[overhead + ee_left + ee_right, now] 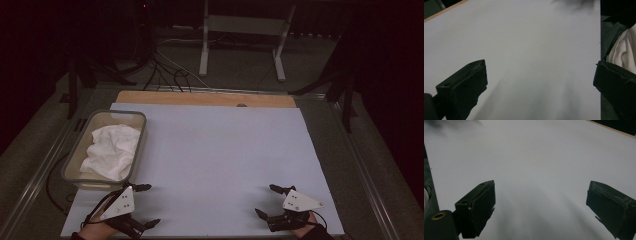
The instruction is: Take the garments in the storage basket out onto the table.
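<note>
My left gripper (148,205) rests at the front left of the pale sheet (215,160), jaws wide apart with nothing between them. In the left gripper view the left gripper (540,75) frames bare sheet, and a fold of the white cloth (624,51) shows at the right edge. My right gripper (266,201) lies at the front right, likewise open and empty; the right gripper view shows the right gripper (540,200) over plain sheet. The white cloth (112,150) lies crumpled in a clear bin (72,167) just beyond the left gripper.
A wooden board (200,98) edges the sheet at the back. Metal rails (35,185) run along both sides of the table. Cables (165,70) and a grey stand (240,30) sit on the floor behind.
</note>
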The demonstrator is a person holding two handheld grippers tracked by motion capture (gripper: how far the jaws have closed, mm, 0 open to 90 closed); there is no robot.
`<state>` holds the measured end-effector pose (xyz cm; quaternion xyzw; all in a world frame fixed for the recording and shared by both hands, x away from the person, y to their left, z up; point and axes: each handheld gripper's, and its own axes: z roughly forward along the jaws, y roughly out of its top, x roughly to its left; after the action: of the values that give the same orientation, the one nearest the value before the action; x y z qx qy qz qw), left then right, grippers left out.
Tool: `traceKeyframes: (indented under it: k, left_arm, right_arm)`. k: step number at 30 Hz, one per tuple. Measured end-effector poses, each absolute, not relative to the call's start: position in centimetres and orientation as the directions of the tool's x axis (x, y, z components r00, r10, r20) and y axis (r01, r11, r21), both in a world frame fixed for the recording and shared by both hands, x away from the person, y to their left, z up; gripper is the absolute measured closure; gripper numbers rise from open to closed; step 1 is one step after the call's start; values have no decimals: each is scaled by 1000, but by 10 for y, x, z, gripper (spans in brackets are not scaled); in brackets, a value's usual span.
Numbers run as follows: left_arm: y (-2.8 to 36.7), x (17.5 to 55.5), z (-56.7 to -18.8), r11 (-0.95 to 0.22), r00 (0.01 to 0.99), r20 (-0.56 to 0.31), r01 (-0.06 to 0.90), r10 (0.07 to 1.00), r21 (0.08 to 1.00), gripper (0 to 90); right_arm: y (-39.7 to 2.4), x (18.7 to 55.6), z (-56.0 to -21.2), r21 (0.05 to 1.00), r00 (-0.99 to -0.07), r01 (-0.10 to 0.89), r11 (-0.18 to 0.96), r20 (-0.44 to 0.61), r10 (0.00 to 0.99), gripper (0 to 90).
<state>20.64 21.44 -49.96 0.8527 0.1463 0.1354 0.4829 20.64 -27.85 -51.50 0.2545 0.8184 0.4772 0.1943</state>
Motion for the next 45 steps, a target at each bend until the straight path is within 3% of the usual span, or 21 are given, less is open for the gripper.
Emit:
traceKeyframes:
  k: [12,24,45]
  left_arm:
    - [212,207,-499,-512,936,75,120,343,851,0]
    - [210,207,-480,-534,972,68,65,226,843,0]
    - [211,217,-449,-599,982,75,44,174,800,0]
  right_arm:
    - [-272,208,-516,883,-800,237,405,-59,598,87]
    - [-274,207,-512,889,-784,234,393,-66,617,87]
    - [-276,205,-510,896,-785,227,381,-64,616,87]
